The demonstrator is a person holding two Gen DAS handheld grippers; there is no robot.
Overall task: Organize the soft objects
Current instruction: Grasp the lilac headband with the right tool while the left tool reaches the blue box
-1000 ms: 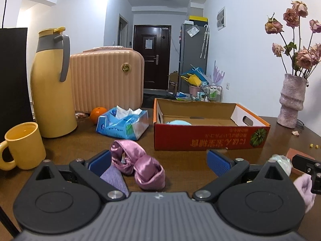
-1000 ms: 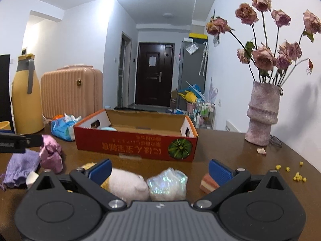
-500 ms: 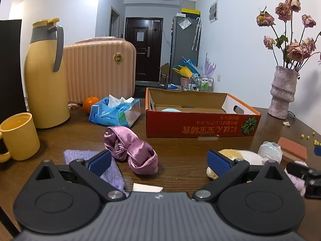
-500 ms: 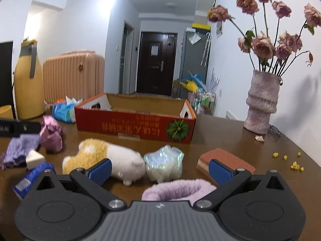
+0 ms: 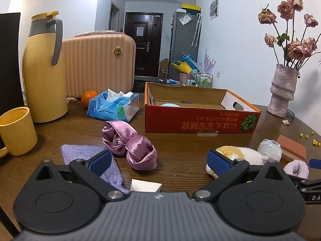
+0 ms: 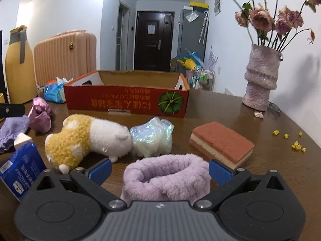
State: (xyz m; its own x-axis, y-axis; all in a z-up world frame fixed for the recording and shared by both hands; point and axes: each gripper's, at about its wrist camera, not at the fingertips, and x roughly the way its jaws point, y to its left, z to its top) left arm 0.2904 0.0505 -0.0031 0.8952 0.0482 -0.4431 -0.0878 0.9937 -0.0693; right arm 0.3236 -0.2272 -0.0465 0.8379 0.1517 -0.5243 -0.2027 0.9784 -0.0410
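- Pulled back since the earlier frames: right hand-held gripper [image 6: 159, 169] now with lavender fluffy band [image 6: 166, 177] between its blue pads; previously plush and crinkly bundle there instead.
- Left hand-held gripper [image 5: 159, 160] likewise drawn back; purple satin scrunchie [image 5: 130, 143] now ahead of the pads, formerly close up between them.
- Right hand-held gripper: wide open, pads on either side of the lavender fluffy band, not visibly pressing it; band resting on table [image 6: 280, 160].
- Left hand-held gripper: wide open, holding nothing; purple knit cloth [image 5: 88, 154] under left pad, white wedge [image 5: 145, 185] just in front of body.
- Yellow-and-white plush [image 6: 88, 138] lying on its side, snout touching iridescent crinkly bundle [image 6: 152, 138]; both just beyond the band.
- Sponge block [image 6: 221, 145] to the right, apart from bundle.
- Red cardboard box [image 6: 128, 100] farther back, open-topped; upside-down East Asian lettering and a green pumpkin picture on front, not legible.
- Blue packet [image 6: 22, 169] at left edge: white print, too small to read.
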